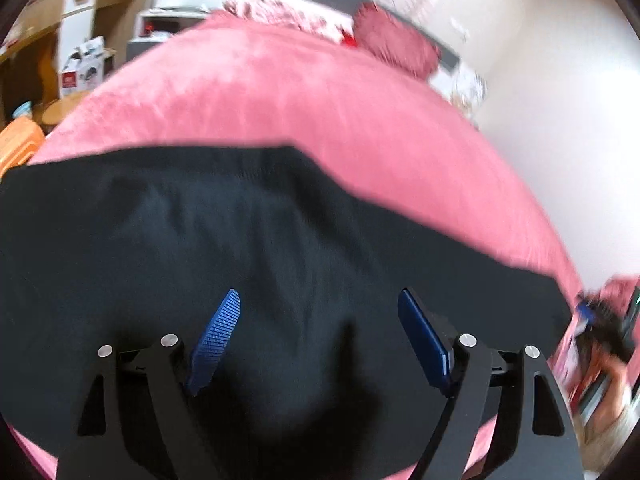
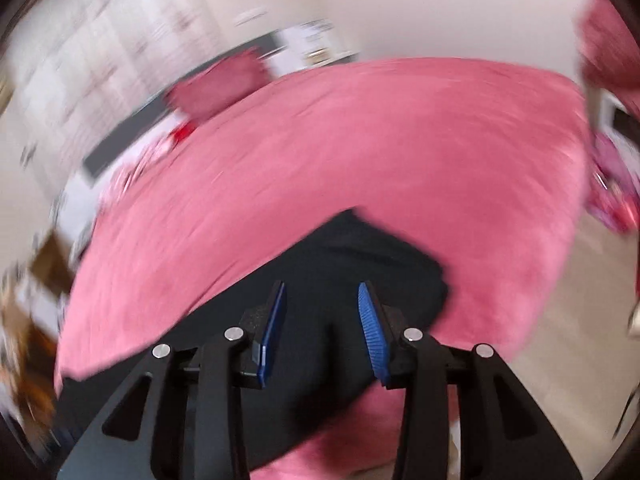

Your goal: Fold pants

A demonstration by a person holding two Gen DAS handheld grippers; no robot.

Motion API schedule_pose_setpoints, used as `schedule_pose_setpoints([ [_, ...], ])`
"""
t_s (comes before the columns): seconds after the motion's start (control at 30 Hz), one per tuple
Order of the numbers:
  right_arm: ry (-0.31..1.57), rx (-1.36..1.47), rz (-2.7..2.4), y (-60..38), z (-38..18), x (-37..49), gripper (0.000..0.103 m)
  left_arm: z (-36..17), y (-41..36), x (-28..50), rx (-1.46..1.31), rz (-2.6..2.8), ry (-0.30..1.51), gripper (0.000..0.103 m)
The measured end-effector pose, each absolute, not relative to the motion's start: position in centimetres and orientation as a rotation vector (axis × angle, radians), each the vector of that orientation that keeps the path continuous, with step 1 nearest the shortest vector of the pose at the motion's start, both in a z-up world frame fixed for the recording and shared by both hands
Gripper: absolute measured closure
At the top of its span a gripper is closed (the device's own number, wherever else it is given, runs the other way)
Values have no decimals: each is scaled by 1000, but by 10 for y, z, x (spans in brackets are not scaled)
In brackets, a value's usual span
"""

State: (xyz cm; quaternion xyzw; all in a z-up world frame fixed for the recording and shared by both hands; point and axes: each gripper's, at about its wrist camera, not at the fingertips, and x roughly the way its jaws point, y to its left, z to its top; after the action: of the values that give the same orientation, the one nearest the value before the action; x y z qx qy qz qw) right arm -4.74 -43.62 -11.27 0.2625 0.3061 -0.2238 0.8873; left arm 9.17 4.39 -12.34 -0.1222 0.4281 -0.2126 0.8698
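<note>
Left hand-held gripper [image 1: 320,308] angled downward, spread wide, right hand-held gripper [image 2: 322,304] parted, above black pants [image 1: 200,232]

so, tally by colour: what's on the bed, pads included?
Black pants: 1
Pink bedspread: 1
Dark pink pillow: 1
Blue pads, left hand-held gripper: 2
Blue pads, right hand-held gripper: 2
Total: 7

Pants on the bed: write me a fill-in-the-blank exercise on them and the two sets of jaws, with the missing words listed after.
1. The pants are ____ in colour.
2. They lie on a ____ bed cover.
3. The left gripper has its jaws ____, with nothing clamped between them.
4. Of the two, the right gripper has the ____ gap between its jaws.

Missing words: black; pink; open; narrower
</note>
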Motion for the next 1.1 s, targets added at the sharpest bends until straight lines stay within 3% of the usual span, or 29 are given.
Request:
schedule_pose_setpoints([
  [0.17,743,541,-462,-421,-142,1,74,-119,29,128,-196,-412,904,24],
  [0.33,761,546,-496,-427,-161,8,75,-123,1,156,-21,-395,885,52],
  [0.43,756,556,-495,-428,-162,5,77,-133,-3,172,32,-372,886,58],
  [0.93,678,573,-492,-438,-178,17,74,-164,2,201,5,-376,840,50],
  [0.97,661,586,-482,-438,-177,14,72,-163,3,200,-1,-380,836,50],
  [1.03,618,644,-436,-439,-174,3,55,-161,6,197,-13,-385,828,48],
  [1.1,581,705,-425,-440,-168,-13,46,-159,7,189,-7,-375,825,38],
])
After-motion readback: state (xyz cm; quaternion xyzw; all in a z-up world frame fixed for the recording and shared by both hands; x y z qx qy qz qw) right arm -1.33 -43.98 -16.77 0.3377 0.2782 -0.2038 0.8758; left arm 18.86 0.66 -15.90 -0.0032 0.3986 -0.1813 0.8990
